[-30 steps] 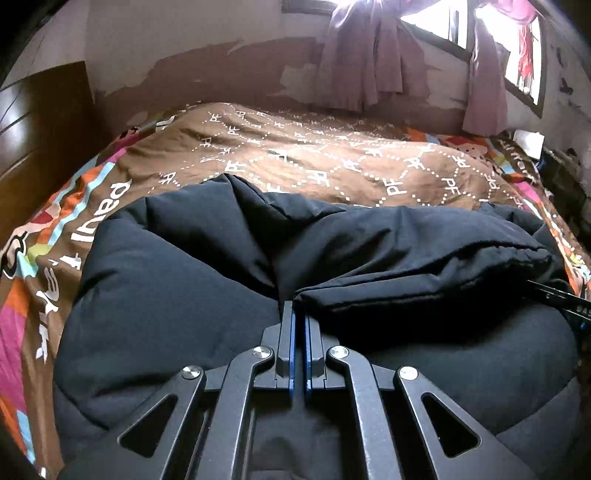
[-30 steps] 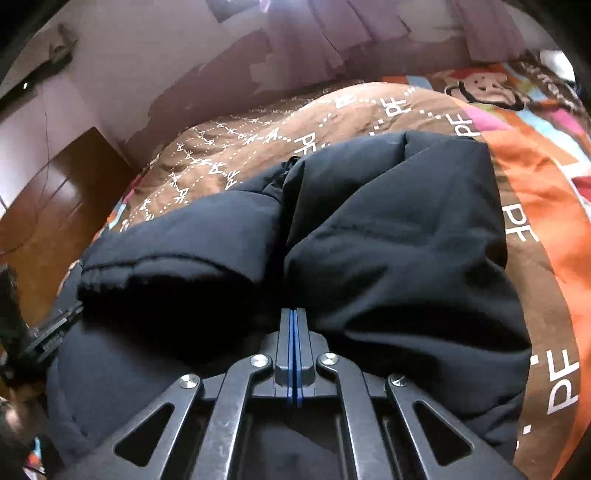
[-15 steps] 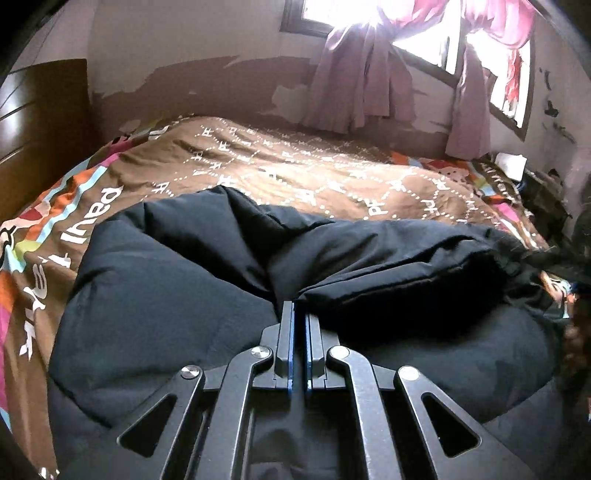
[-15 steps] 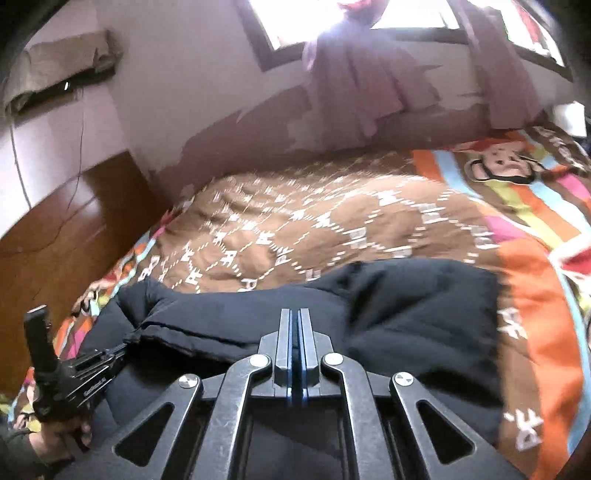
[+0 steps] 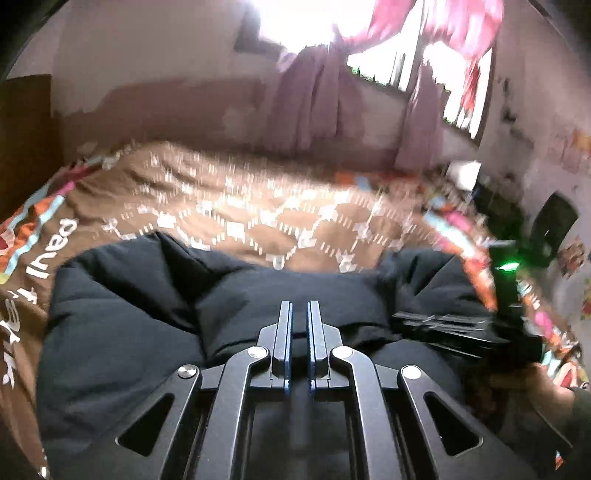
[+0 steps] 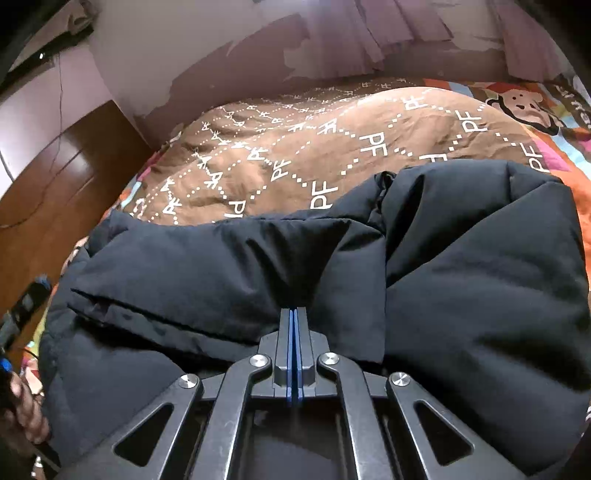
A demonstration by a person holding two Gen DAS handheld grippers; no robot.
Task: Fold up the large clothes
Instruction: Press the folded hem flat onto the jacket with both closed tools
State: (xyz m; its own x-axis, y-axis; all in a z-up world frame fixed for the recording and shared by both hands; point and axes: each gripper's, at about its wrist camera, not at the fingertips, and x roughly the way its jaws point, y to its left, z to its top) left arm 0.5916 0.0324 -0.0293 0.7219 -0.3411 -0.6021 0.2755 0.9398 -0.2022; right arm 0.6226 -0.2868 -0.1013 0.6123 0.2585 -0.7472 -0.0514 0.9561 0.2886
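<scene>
Blown-out window (image 5: 295,22) glare, motion-blurred left view, sharp right view, fisheye-bent edges

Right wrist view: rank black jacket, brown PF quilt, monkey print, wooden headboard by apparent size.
1. black jacket, but nearest the lens, so inflated.
2. brown PF quilt.
3. wooden headboard, cropped at the frame edge, so unsure against the quilt.
4. monkey print.

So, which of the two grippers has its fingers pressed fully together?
The right gripper: its blue pads meet with no gap, pinching a fold of the black puffer jacket. The left gripper shows a narrow slit between its fingers.
</scene>
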